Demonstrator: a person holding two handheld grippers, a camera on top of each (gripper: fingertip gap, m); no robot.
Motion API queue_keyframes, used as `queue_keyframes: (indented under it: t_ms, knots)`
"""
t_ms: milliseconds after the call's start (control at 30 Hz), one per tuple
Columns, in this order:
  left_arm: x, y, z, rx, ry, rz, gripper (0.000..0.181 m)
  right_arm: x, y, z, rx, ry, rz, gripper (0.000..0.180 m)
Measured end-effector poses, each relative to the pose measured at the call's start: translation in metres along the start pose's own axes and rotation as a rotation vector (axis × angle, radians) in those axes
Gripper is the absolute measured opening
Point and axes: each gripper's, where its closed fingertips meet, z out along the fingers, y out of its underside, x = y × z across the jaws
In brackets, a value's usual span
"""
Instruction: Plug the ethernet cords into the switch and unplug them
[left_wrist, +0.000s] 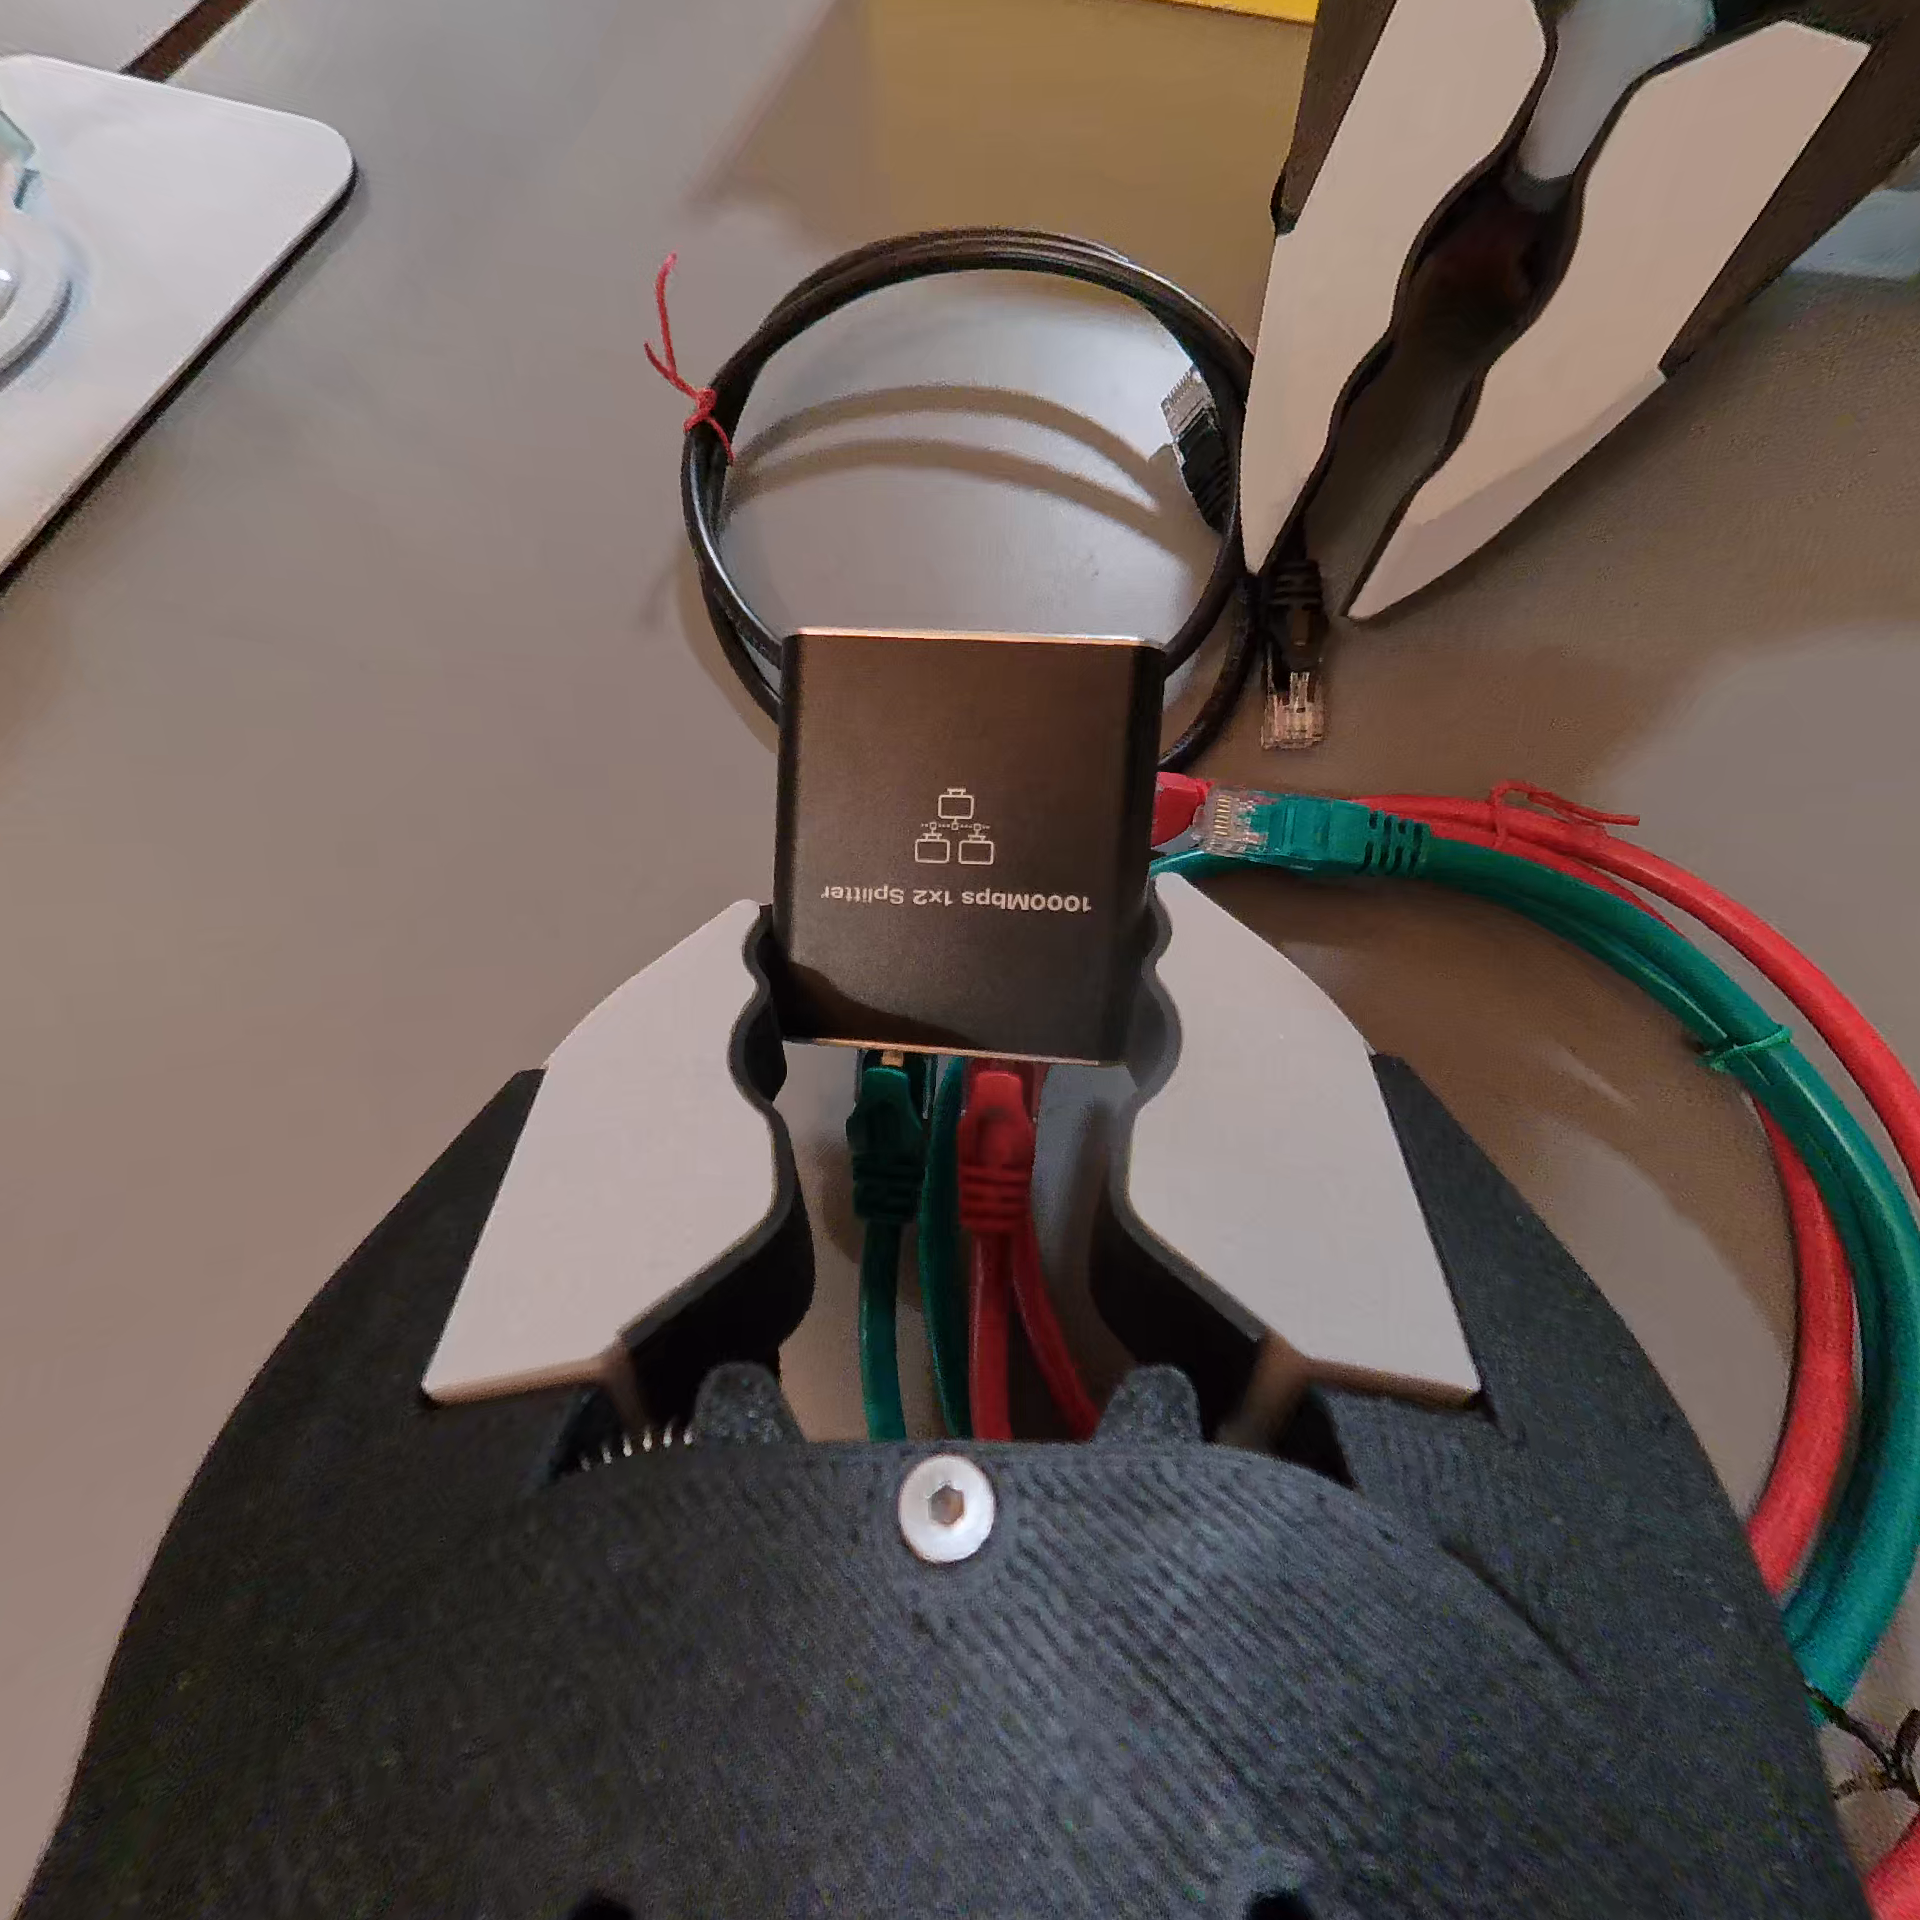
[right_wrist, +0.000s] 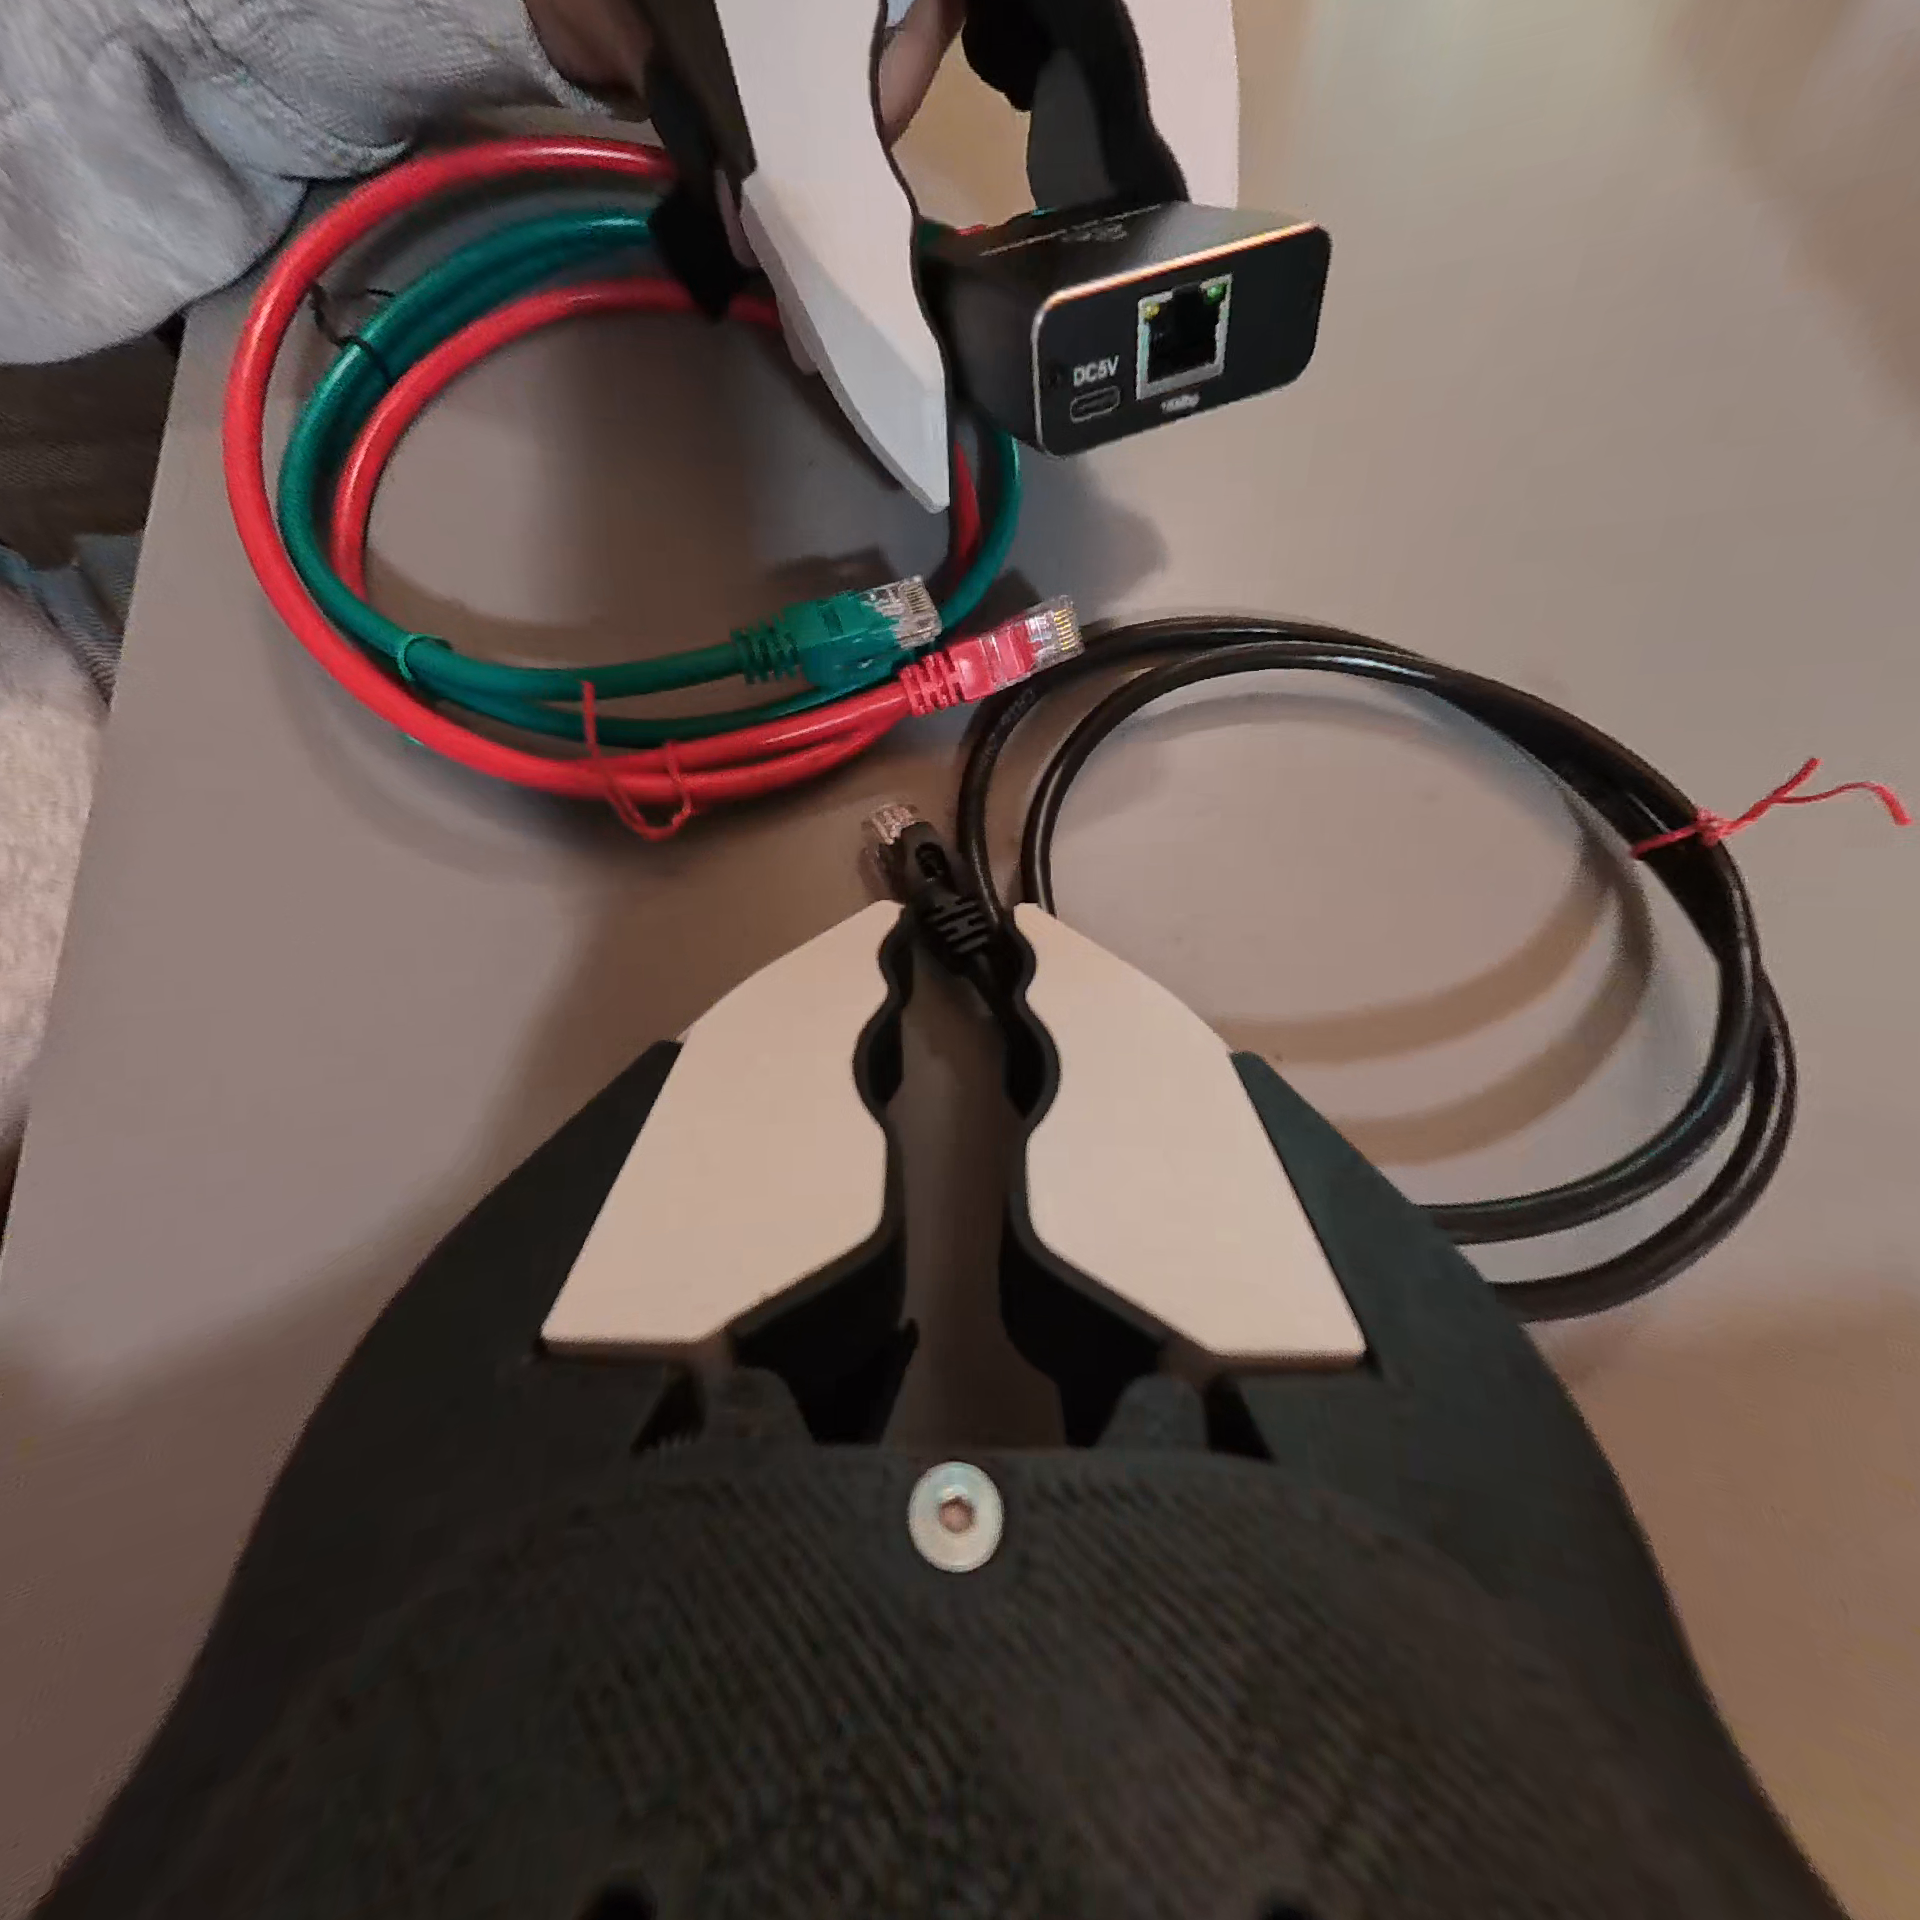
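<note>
My left gripper (left_wrist: 961, 904) is shut on the black switch (left_wrist: 961, 821) and holds it above the table. A green cord's plug (left_wrist: 883, 1132) and a red cord's plug (left_wrist: 997, 1143) sit in its near-side ports. The right wrist view shows the switch (right_wrist: 1174, 343) with an empty port (right_wrist: 1179, 338) facing me. My right gripper (right_wrist: 956, 914) is shut on the boot of the black cord (right_wrist: 951, 920), whose clear plug (right_wrist: 888, 831) sticks out past the fingertips. The same gripper (left_wrist: 1314, 592) shows at upper right in the left wrist view.
The black cord's coil (right_wrist: 1558, 935) lies on the table to the right. The free green plug (right_wrist: 862, 623) and free red plug (right_wrist: 1008, 649) lie beside their coils (right_wrist: 312, 499). A silver stand base (left_wrist: 156, 260) sits far left. A grey sleeve (right_wrist: 208, 156) is beyond the table edge.
</note>
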Motion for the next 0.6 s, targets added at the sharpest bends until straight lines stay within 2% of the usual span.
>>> queue_keyframes:
  t_ms: [167,333,433,600]
  knots:
    - [0.002,0.0,0.002,-0.009,0.007,0.005,0.067,-0.007,0.001,0.005,-0.027,-0.019,-0.024,0.025]
    - [0.002,0.001,0.002,-0.008,0.008,0.0,0.067,-0.013,0.002,0.004,-0.034,-0.07,0.016,0.016]
    - [0.003,0.0,0.002,-0.007,0.016,-0.003,0.067,-0.016,0.002,0.001,-0.025,-0.112,0.053,0.018]
    - [0.003,0.0,0.002,-0.001,0.026,-0.01,0.067,-0.012,-0.006,-0.004,0.01,-0.053,-0.012,0.02]
